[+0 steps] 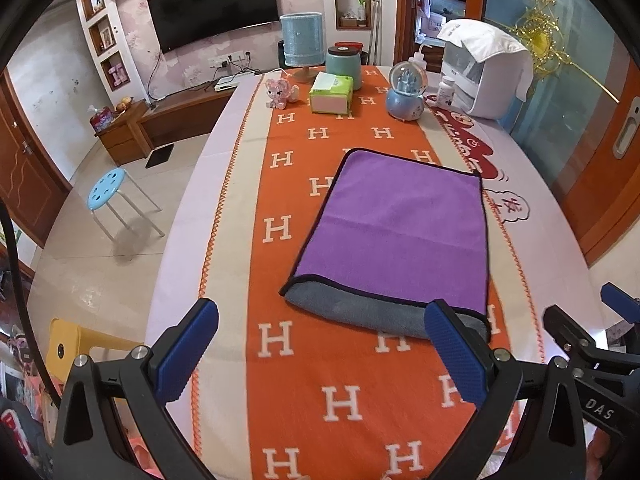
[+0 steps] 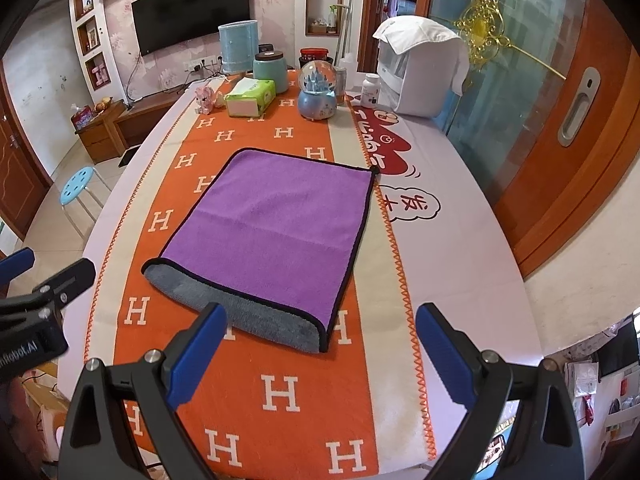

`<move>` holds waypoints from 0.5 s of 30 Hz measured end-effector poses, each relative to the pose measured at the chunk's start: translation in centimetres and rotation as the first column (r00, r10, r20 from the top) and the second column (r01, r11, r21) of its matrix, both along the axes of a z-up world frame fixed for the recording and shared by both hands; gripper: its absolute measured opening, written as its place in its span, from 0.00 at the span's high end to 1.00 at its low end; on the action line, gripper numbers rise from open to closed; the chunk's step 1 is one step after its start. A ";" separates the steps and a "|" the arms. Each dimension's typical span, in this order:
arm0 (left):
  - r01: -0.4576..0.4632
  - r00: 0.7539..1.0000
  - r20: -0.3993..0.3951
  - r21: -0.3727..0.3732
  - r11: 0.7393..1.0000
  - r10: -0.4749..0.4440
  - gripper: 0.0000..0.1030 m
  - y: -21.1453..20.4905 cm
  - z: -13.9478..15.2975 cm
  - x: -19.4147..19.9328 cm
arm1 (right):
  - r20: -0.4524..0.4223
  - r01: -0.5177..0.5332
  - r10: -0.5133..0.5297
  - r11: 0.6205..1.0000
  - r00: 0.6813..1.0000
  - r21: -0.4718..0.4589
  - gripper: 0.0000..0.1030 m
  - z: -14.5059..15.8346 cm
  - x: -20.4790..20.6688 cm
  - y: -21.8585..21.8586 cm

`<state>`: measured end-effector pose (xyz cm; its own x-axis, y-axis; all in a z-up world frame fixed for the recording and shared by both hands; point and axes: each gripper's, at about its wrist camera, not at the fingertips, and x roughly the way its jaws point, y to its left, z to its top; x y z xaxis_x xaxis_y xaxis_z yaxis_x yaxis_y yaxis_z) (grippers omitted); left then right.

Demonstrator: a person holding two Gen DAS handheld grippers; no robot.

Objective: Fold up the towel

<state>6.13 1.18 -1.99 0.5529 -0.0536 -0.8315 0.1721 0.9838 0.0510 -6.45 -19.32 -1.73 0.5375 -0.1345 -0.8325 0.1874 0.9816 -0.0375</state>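
Note:
A purple towel (image 1: 394, 228) with black edging lies folded over on the orange H-patterned cloth (image 1: 288, 360); its grey underside shows along the near edge. It also shows in the right wrist view (image 2: 276, 224). My left gripper (image 1: 320, 320) is open and empty, just short of the towel's near edge. My right gripper (image 2: 320, 320) is open and empty, close to the towel's near right corner. The right gripper shows at the right edge of the left wrist view (image 1: 580, 332).
At the far end of the table stand a tissue box (image 1: 331, 93), a teal jar (image 1: 344, 66), a blue lamp (image 1: 302, 42), a snow globe (image 1: 406, 88), a pink toy (image 1: 280, 92) and a white appliance (image 1: 486, 72). A blue stool (image 1: 108, 188) stands left of the table.

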 end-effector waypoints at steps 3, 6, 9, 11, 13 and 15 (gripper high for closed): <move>0.032 0.999 -0.016 0.033 0.999 -0.032 0.00 0.7 -1.5 1.9 | -0.011 -0.005 0.005 1.000 1.000 -0.002 0.07 -1.2 0.7 -0.4; 0.095 0.994 -0.055 0.047 0.994 -0.093 0.00 1.5 -3.5 4.0 | -0.030 -0.031 0.031 1.000 0.999 0.005 0.10 -2.6 1.5 -0.7; 0.192 0.975 -0.120 0.025 0.981 -0.188 0.00 2.2 -6.0 6.0 | -0.047 -0.056 0.057 0.998 0.997 0.021 0.14 -4.2 2.2 -1.2; 0.240 0.958 -0.163 0.010 0.971 -0.235 0.00 2.6 -7.7 7.2 | -0.061 -0.070 0.073 0.997 0.995 0.044 0.16 -5.3 2.7 -1.5; 0.282 0.941 -0.194 0.003 0.959 -0.276 0.01 3.0 -9.5 8.6 | -0.074 -0.085 0.090 0.994 0.993 0.069 0.19 -6.4 3.2 -1.8; 0.330 0.920 -0.215 -0.021 0.944 -0.327 0.01 3.0 -10.9 9.5 | -0.086 -0.103 0.111 0.991 0.990 0.088 0.20 -7.5 3.7 -1.9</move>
<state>15.62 4.22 -12.88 0.3164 -0.1885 -0.9297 0.4940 0.8694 -0.0081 -2.80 -21.22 -9.26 0.4669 -0.0081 -0.8843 0.0805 0.9962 0.0333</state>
